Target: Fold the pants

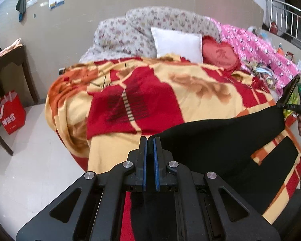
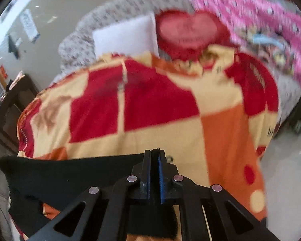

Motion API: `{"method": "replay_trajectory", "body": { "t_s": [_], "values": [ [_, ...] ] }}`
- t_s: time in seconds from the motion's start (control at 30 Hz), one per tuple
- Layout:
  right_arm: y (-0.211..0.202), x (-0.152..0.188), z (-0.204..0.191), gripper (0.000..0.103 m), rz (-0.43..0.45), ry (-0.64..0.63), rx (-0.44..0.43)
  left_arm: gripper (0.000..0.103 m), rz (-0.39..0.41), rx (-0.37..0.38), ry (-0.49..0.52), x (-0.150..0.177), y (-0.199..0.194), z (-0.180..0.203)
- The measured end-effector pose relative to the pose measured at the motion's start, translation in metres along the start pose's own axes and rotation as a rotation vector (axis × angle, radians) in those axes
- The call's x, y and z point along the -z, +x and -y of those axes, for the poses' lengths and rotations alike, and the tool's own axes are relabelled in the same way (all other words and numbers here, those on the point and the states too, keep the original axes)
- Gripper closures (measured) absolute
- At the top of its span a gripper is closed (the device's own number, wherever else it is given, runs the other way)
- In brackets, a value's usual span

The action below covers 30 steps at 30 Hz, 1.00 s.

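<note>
Pants [image 1: 220, 140] in both clamped jaws; red bag [image 1: 10, 112] beside bed [image 1: 110, 140].

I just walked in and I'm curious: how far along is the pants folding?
Early. Done: both ends are gripped, the left gripper and right gripper each shut on the black pants. In hand: the pants hang stretched between them above the blanket. Left: no fold shows yet.

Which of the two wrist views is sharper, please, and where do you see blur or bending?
Left wrist view: mostly sharp, though the blanket is slightly smeared and the wall curves with the fisheye. Right wrist view: blurred throughout, the heart cushion and pink bedding most.
</note>
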State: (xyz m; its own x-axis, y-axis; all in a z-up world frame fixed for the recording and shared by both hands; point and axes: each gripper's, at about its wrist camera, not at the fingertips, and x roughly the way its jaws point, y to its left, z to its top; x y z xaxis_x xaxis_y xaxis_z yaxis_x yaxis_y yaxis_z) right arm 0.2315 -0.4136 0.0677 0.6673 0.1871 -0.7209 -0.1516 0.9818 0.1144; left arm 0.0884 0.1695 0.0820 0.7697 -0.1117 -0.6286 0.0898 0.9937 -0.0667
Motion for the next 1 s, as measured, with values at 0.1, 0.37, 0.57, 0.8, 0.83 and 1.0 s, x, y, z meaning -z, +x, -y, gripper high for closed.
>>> {"method": "replay_trajectory", "body": {
  "t_s": [0.1,0.37,0.57,0.8,0.83,1.0],
  "values": [
    [-0.004,0.013,-0.002,0.098,0.001,-0.041,0.009,0.098,-0.043,0.012,0.005,0.012,0.003,0.002],
    [-0.05,0.078,0.0,0.098,0.049,-0.098,-0.011,0.098,-0.085,0.026,0.03,0.064,-0.022,0.014],
    [-0.1,0.106,-0.007,0.098,0.026,-0.153,-0.019,0.098,-0.086,0.062,-0.012,0.093,-0.055,0.005],
    [-0.119,0.163,-0.002,0.098,0.006,-0.177,-0.026,0.095,-0.166,0.062,-0.005,0.144,-0.063,0.008],
    [-0.118,0.171,0.0,0.098,-0.005,-0.177,-0.01,0.095,-0.186,0.056,-0.029,0.15,-0.063,0.006],
    [-0.124,0.201,-0.007,0.092,0.002,-0.212,0.061,0.077,-0.215,0.049,-0.124,0.167,-0.075,0.002]
  ]
}}
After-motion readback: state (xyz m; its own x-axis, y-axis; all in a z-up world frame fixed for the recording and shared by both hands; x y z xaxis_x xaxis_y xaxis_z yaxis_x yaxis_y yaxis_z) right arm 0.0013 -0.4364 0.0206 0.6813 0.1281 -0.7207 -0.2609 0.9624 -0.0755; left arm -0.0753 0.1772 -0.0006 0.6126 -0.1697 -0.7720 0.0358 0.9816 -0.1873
